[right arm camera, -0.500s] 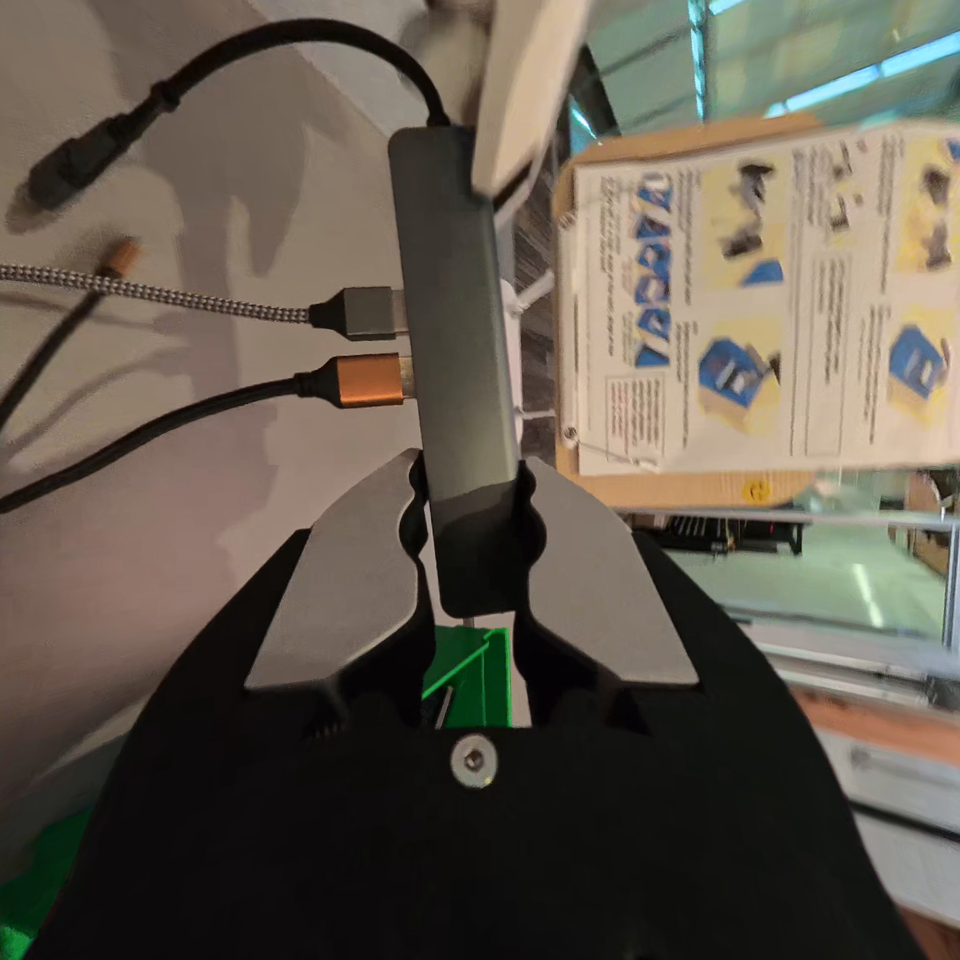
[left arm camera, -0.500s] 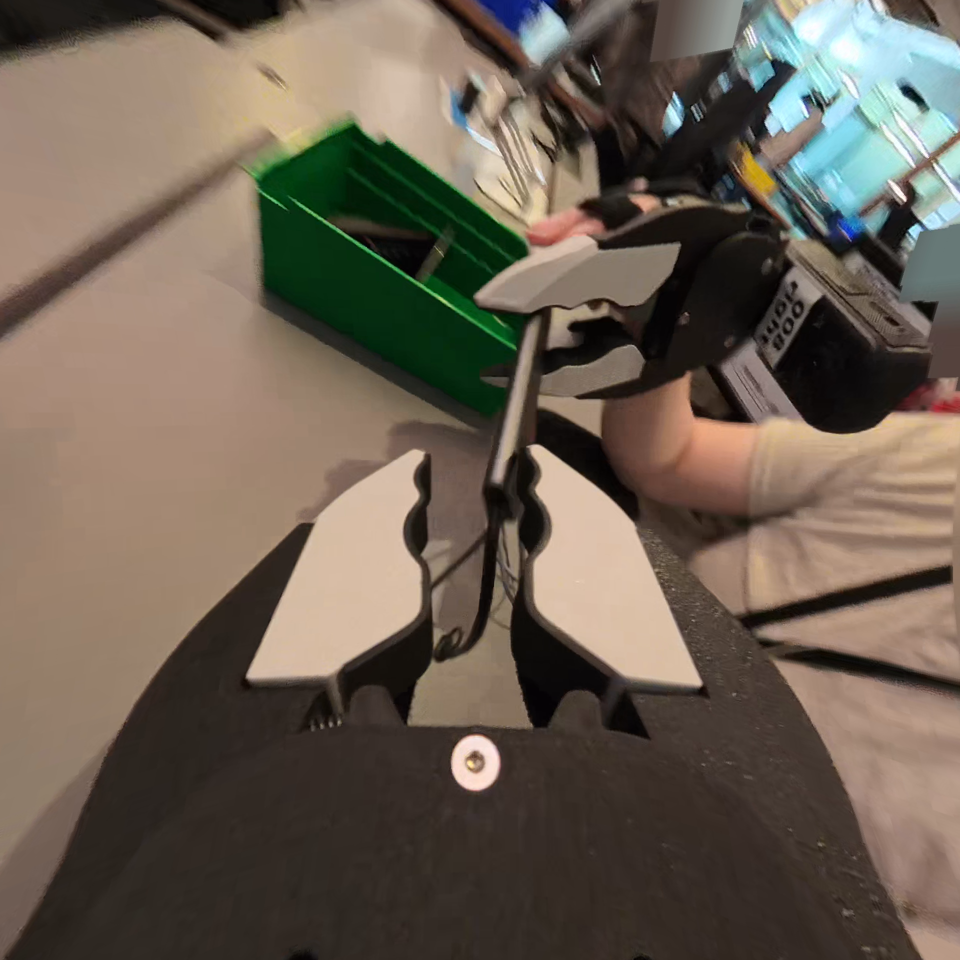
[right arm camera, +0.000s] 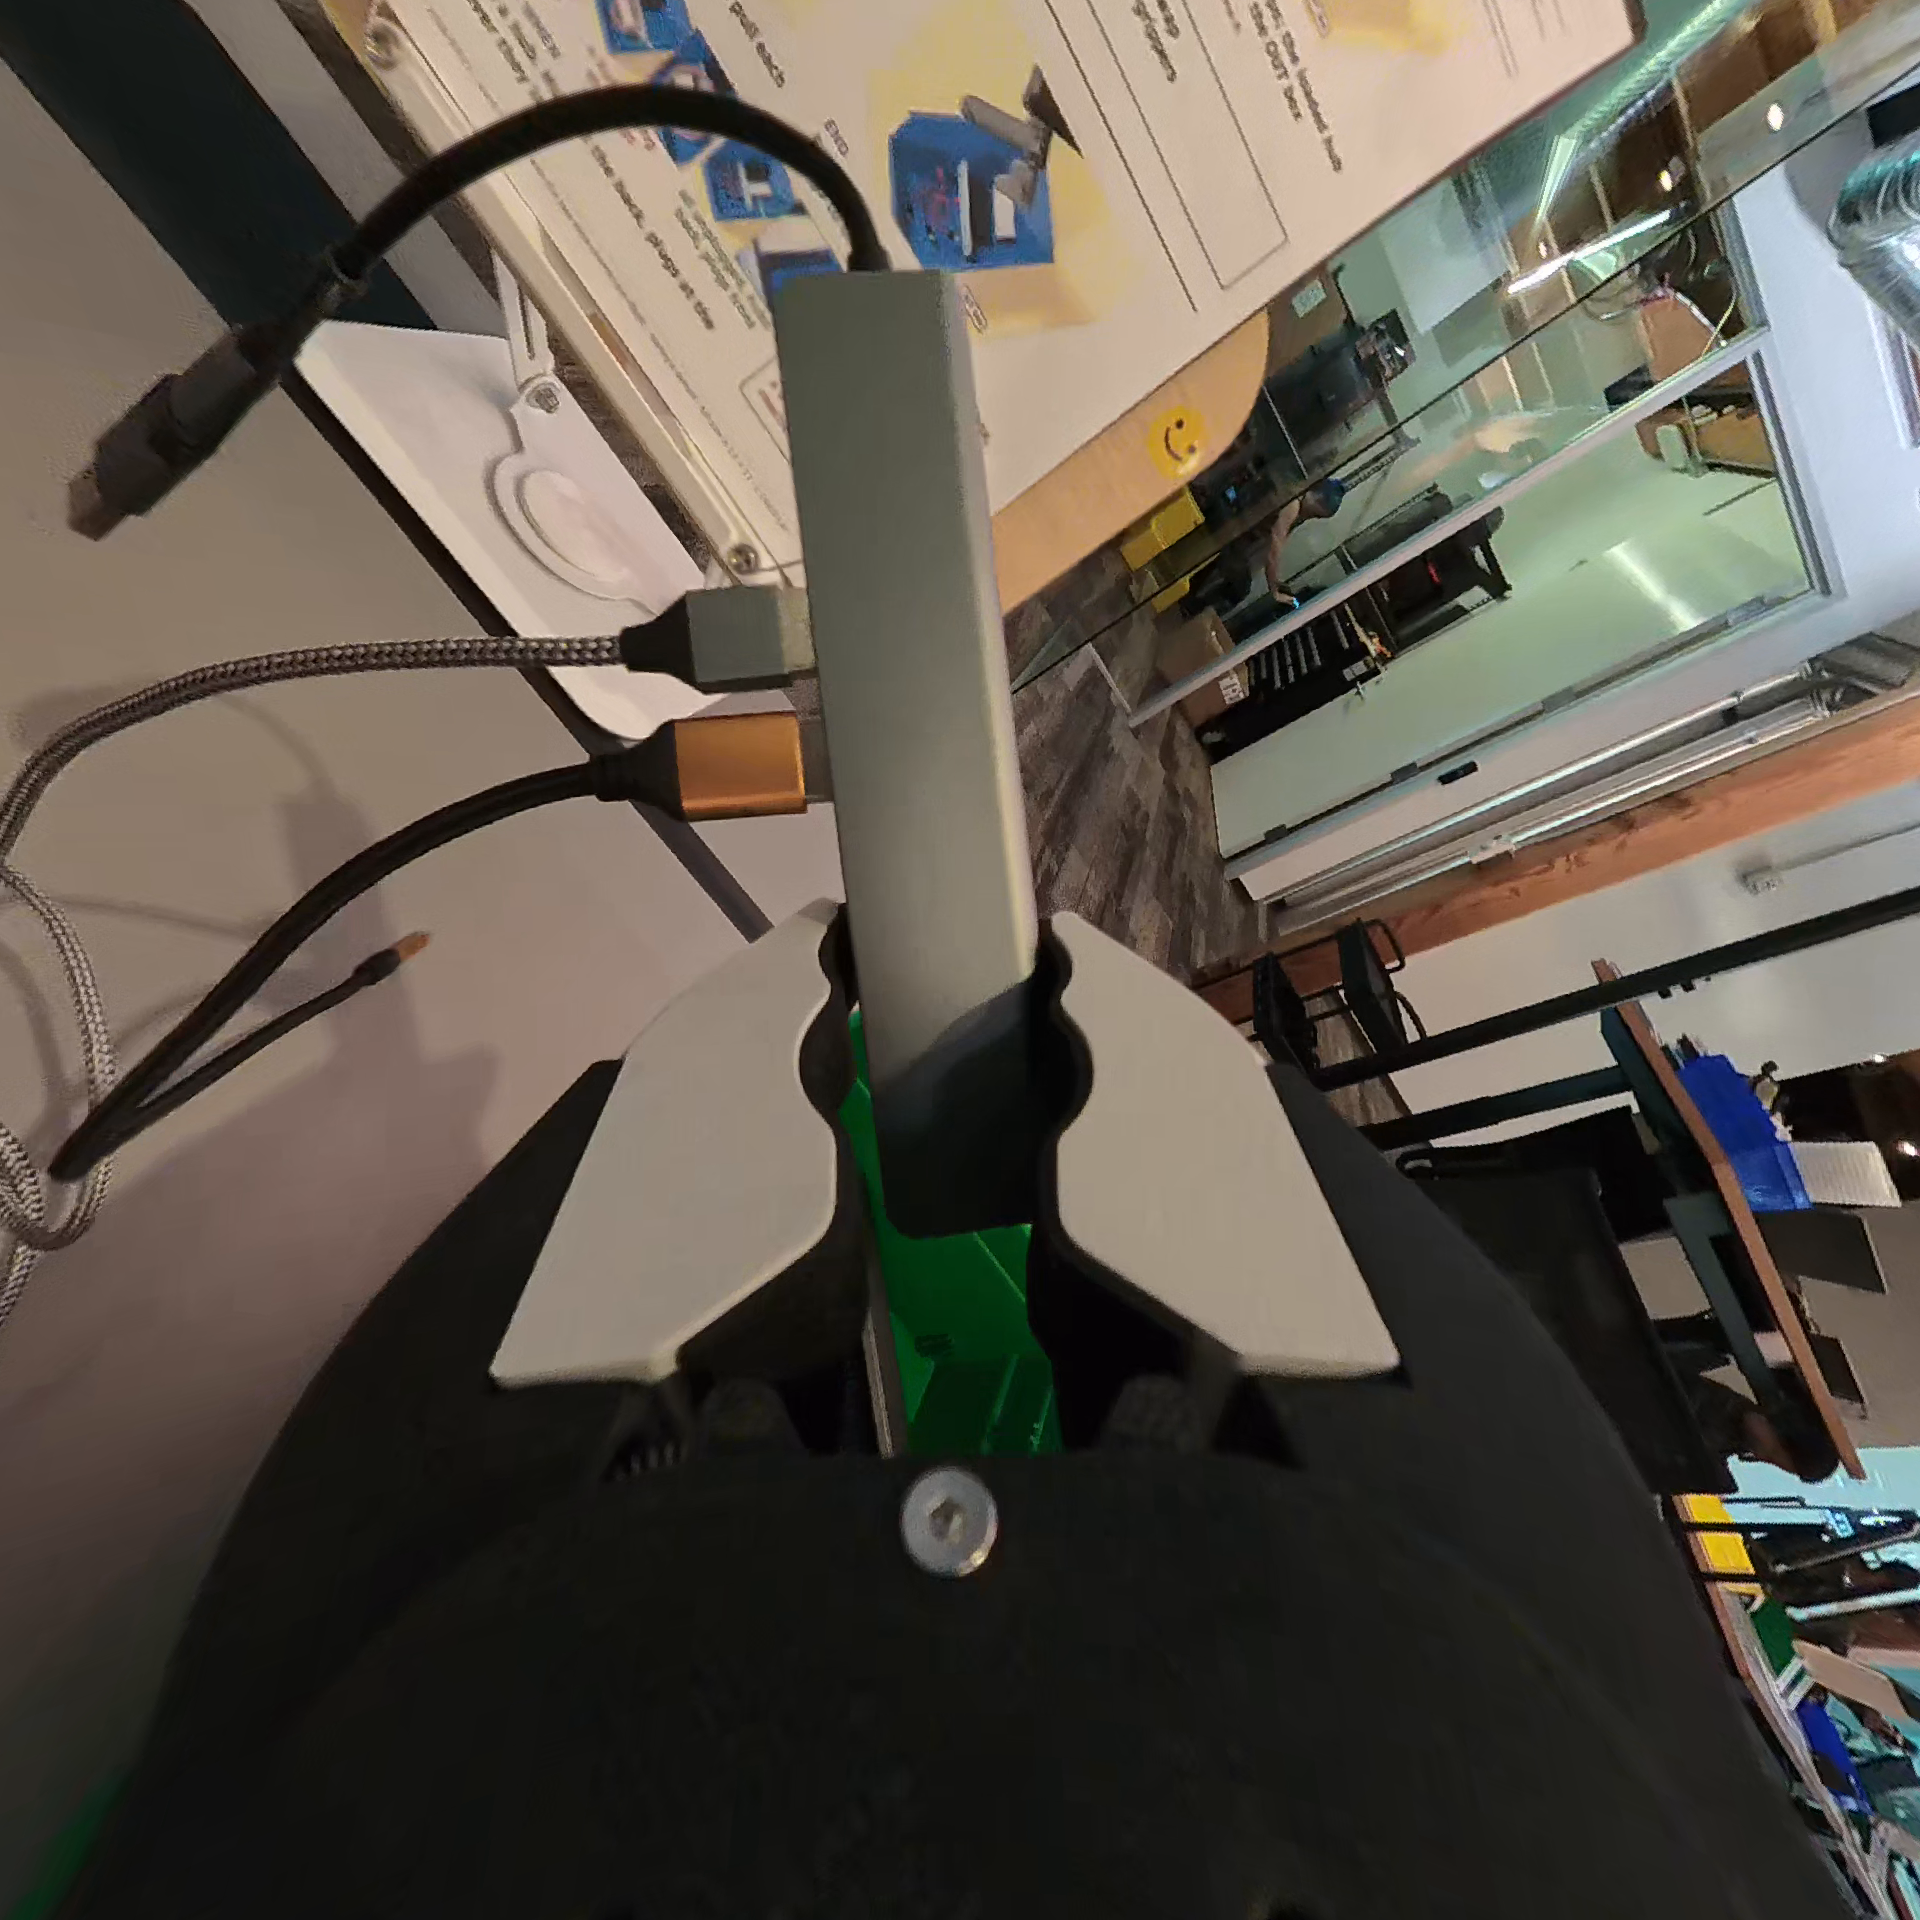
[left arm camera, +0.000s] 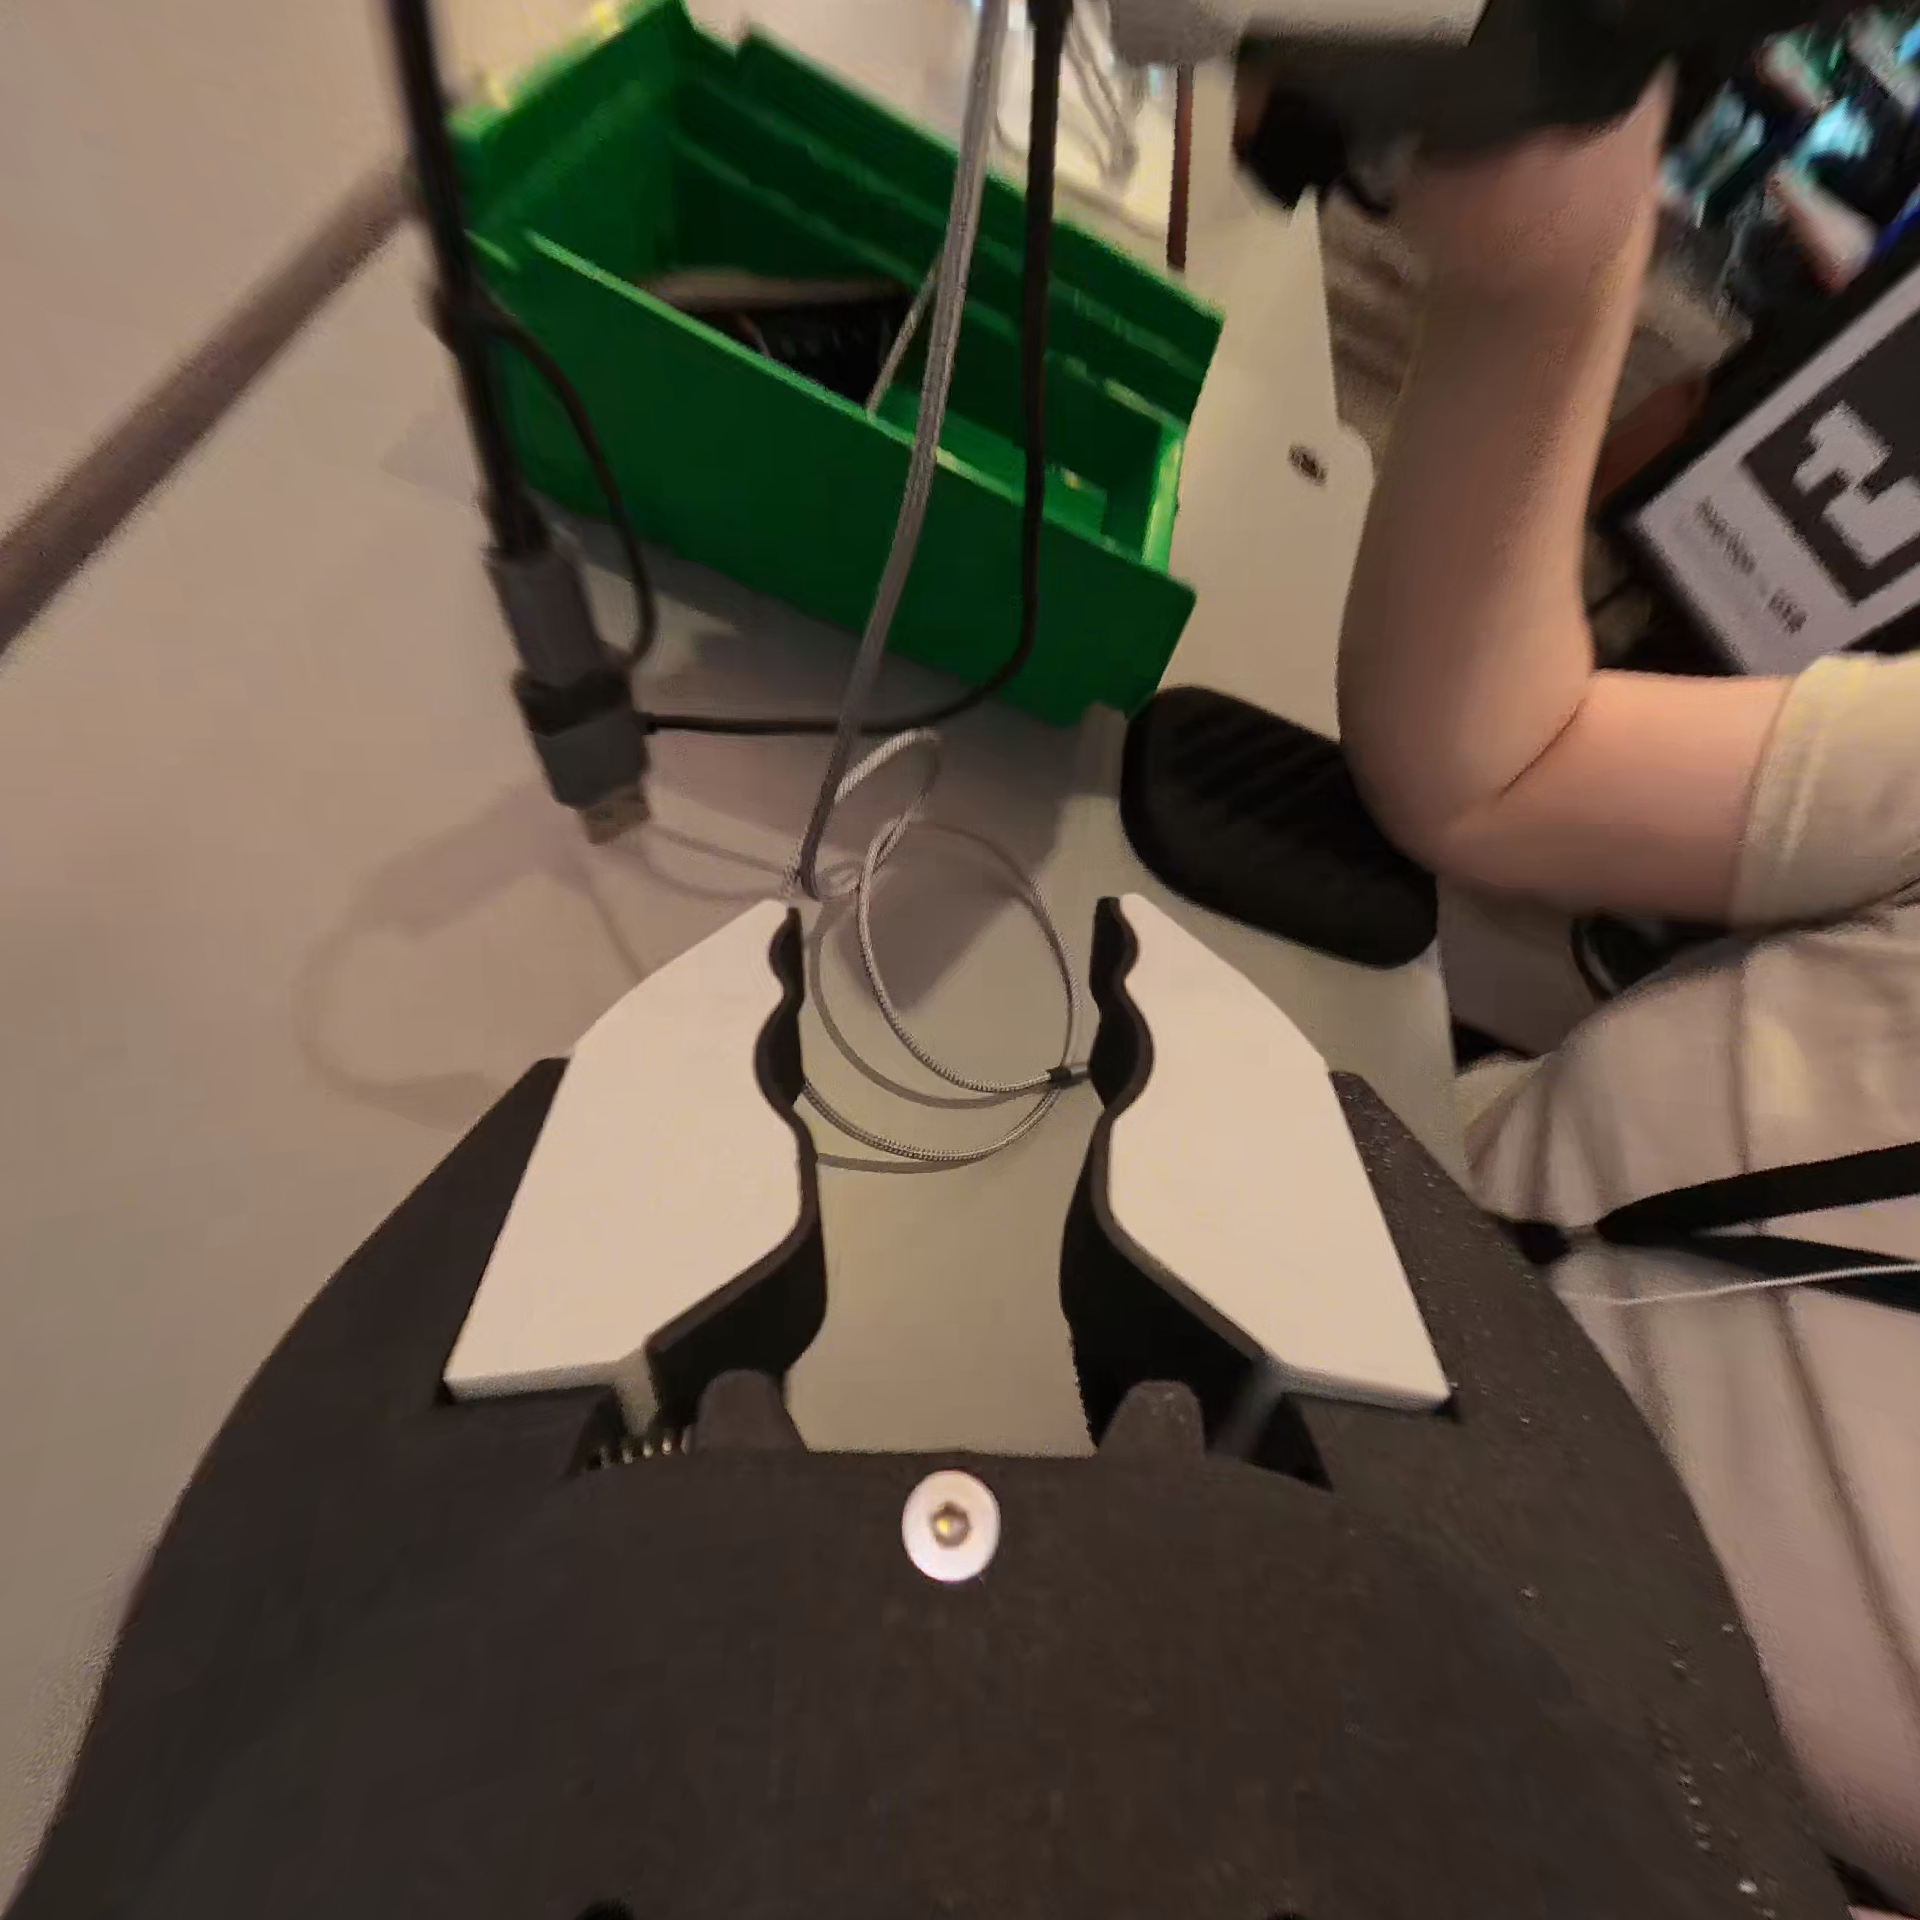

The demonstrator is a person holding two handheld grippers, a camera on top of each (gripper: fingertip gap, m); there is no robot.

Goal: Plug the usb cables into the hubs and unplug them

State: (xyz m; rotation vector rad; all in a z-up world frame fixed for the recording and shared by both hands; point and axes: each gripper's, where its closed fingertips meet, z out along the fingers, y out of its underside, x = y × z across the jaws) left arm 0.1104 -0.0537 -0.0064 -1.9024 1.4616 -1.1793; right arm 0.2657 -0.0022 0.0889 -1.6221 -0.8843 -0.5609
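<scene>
My right gripper (right arm camera: 940,925) is shut on the lower end of a grey USB hub (right arm camera: 904,623) and holds it upright in the air. A grey plug (right arm camera: 727,639) on a braided cable and a copper plug (right arm camera: 738,764) on a black cable sit in the hub's left side. The hub's own black lead (right arm camera: 156,447) hangs free. My left gripper (left arm camera: 951,914) is open and empty, low over the table, above a coil of the braided cable (left arm camera: 935,1039). The hub's lead plug (left arm camera: 582,727) and both cables dangle in front of it.
A green bin (left arm camera: 831,468) stands on the table behind the hanging cables. A black pad (left arm camera: 1278,831) lies at the right by the person's arm (left arm camera: 1507,623). A white plate (right arm camera: 499,499) and a poster board (right arm camera: 1039,156) are at the table's far edge. Across from one pair of fingers to the other is roughly 20 cm.
My left gripper has let go of the hub, opened and dropped toward the table. My right gripper has raised and turned the hub, with both plugs still in it.
</scene>
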